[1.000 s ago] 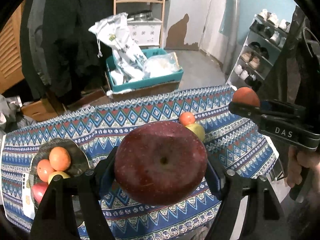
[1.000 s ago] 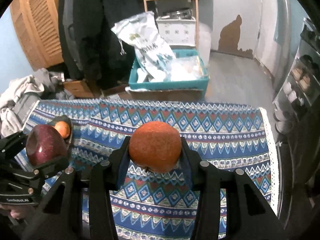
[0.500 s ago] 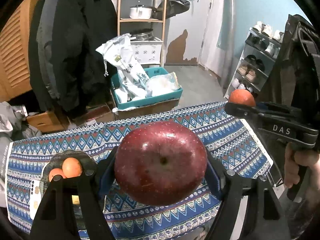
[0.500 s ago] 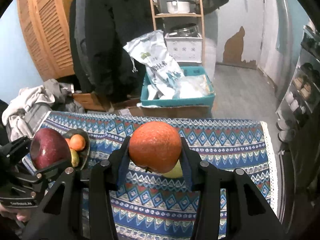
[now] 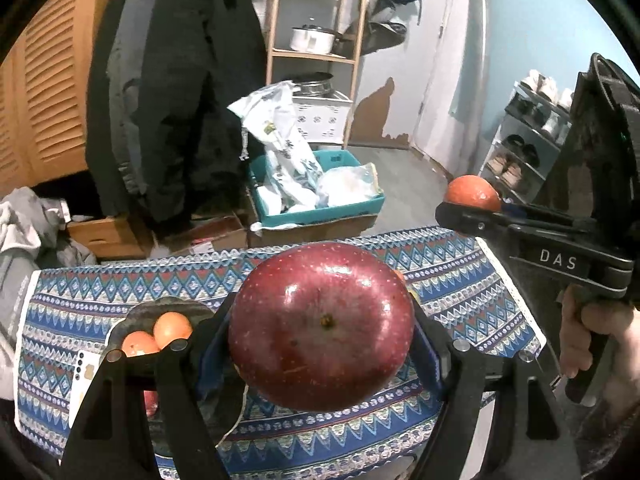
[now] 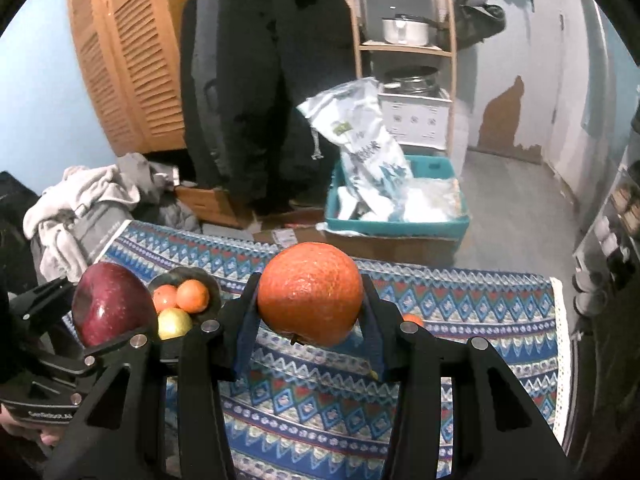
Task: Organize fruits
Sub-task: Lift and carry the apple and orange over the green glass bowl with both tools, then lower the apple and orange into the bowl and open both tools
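Observation:
My left gripper (image 5: pixel 322 334) is shut on a large dark red apple (image 5: pixel 320 320) and holds it high above the patterned cloth. My right gripper (image 6: pixel 310 300) is shut on an orange (image 6: pixel 310 292), also raised; the orange shows at the right in the left wrist view (image 5: pixel 472 194). The apple shows at the left in the right wrist view (image 6: pixel 112 304). A dark plate (image 6: pixel 214 288) at the table's left holds two small oranges (image 6: pixel 192 295) and a yellow fruit (image 6: pixel 174 322). A small orange fruit (image 6: pixel 412 319) lies on the cloth, mostly hidden behind my right fingers.
A blue patterned cloth (image 6: pixel 460 312) covers the table. A white phone (image 5: pixel 82 376) lies by the plate. Beyond the table stand a teal crate with bags (image 6: pixel 396 212), cardboard boxes, a wooden shelf (image 6: pixel 404 48), hanging dark coats and a clothes pile (image 6: pixel 80 200). A shoe rack (image 5: pixel 528 144) stands right.
Both grippers have risen and pulled back from the table with their fruit still held; the table and plate now sit lower and farther off in both views.

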Demonstrator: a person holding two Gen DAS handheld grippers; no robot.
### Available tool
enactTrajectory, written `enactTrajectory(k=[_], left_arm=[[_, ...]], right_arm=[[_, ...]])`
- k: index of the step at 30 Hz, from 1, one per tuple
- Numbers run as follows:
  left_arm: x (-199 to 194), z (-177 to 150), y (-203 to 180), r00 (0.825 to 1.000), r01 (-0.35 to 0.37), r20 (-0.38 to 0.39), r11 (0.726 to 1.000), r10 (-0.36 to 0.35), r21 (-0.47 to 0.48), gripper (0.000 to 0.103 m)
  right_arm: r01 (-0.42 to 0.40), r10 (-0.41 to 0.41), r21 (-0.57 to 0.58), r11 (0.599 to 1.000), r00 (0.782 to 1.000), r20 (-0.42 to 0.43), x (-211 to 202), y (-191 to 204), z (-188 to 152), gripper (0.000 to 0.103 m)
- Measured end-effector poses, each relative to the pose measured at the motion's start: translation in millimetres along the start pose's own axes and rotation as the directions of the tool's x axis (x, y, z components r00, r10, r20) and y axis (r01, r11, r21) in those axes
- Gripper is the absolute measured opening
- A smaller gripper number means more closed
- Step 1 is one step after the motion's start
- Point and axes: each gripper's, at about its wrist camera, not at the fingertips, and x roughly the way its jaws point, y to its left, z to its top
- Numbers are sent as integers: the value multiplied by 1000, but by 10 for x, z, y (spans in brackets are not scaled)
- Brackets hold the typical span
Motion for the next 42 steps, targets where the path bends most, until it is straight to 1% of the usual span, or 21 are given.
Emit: enactTrajectory(k=[11,20,25,32,36,42], left_arm=[[40,-96,466,998,-54,-30,994,52,-90,78],[90,-294,944,991,-123,-76,977,111,-173,78],[147,-451,1169,982,-169,-116,966,148,-194,78],[212,-704,1457,969,-211,-175,951,173,-225,78],[265,-830,1566,962,-223,-208,945,175,-238,78],[453,-1062,1664,938,-255,-294,939,183,-229,78]], right_arm=[[-69,67,-53,996,997,-35,347,432,195,44],[-130,121,-92,987,988,-95,741,803,258,44],[-168,152,-116,979,980,-131,924,1062,288,44],[-208,184,-138,968,969,-167,1164,1386,328,44],[-225,196,-144,964,962,-188,1297,1529,324,44],[-228,190,-136,964,951,-244,1516,1606,240,44]])
